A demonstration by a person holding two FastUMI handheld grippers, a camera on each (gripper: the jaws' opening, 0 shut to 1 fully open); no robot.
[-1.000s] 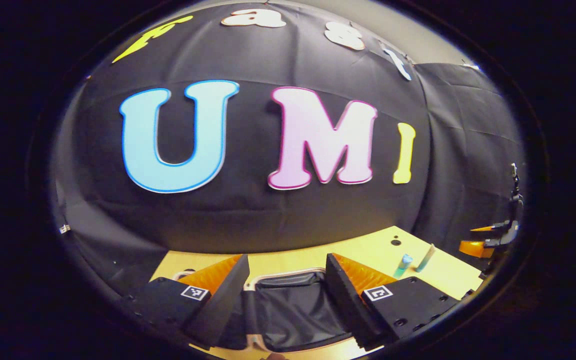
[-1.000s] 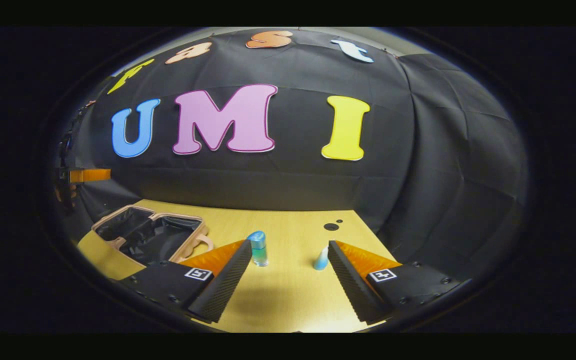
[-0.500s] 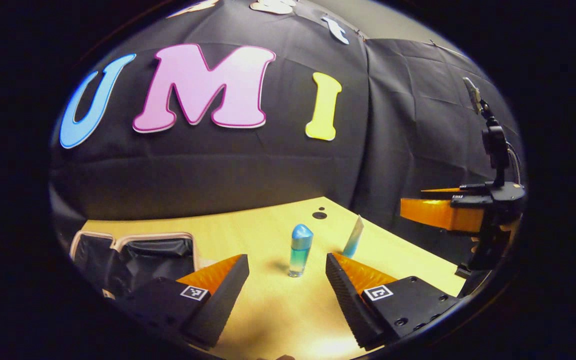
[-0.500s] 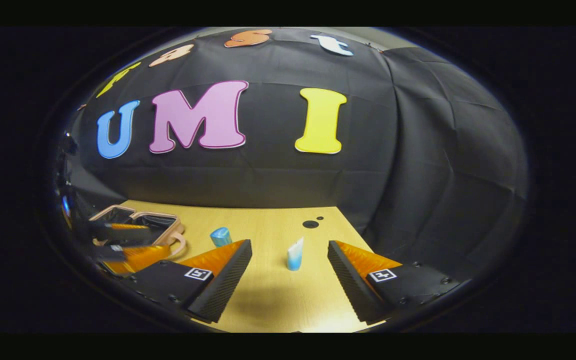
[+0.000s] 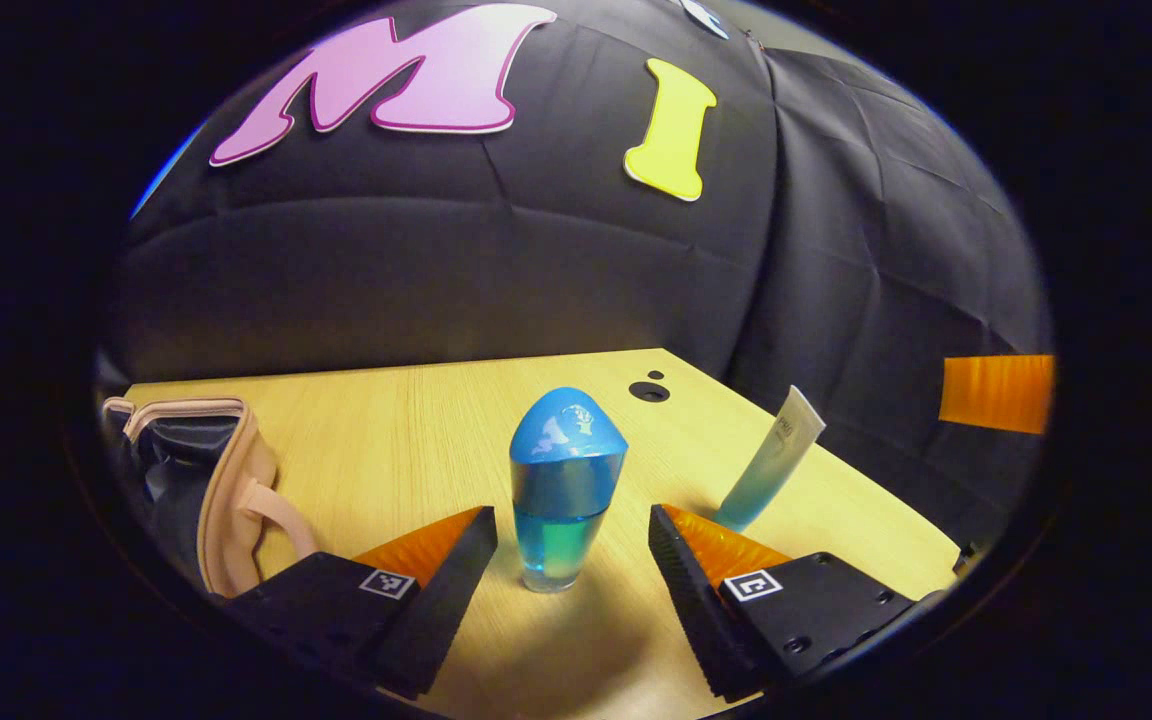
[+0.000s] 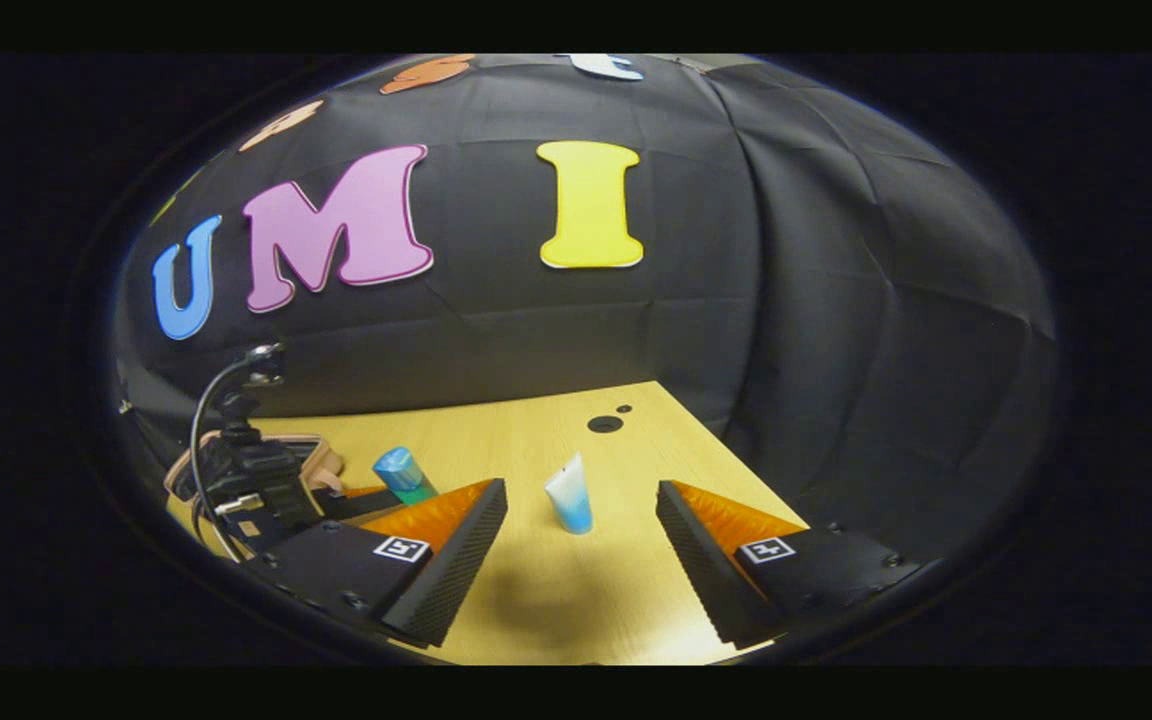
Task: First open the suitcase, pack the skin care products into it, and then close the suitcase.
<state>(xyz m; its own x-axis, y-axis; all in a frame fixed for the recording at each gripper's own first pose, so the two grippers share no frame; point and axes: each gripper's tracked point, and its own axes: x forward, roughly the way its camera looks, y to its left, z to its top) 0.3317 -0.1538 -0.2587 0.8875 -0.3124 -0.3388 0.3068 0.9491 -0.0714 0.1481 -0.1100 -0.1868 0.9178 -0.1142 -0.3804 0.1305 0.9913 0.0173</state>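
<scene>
Blue-capped bottle (image 5: 561,490): upright on the tabletop (image 5: 416,440), between the spread fingers of the left hand-held gripper (image 5: 571,560), untouched. Tube (image 6: 570,495): upright ahead of the right hand-held gripper (image 6: 581,560), fingers likewise apart. Suitcase (image 5: 206,480): we see it open at the left gripper view's edge, cut off; the right gripper view hides most of it behind the left hand-held gripper.

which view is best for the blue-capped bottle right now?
Left gripper view: the blue-capped bottle stands large, upright and whole between the open fingers of the left gripper. The right gripper view shows it small, its base hidden behind a finger.
</scene>
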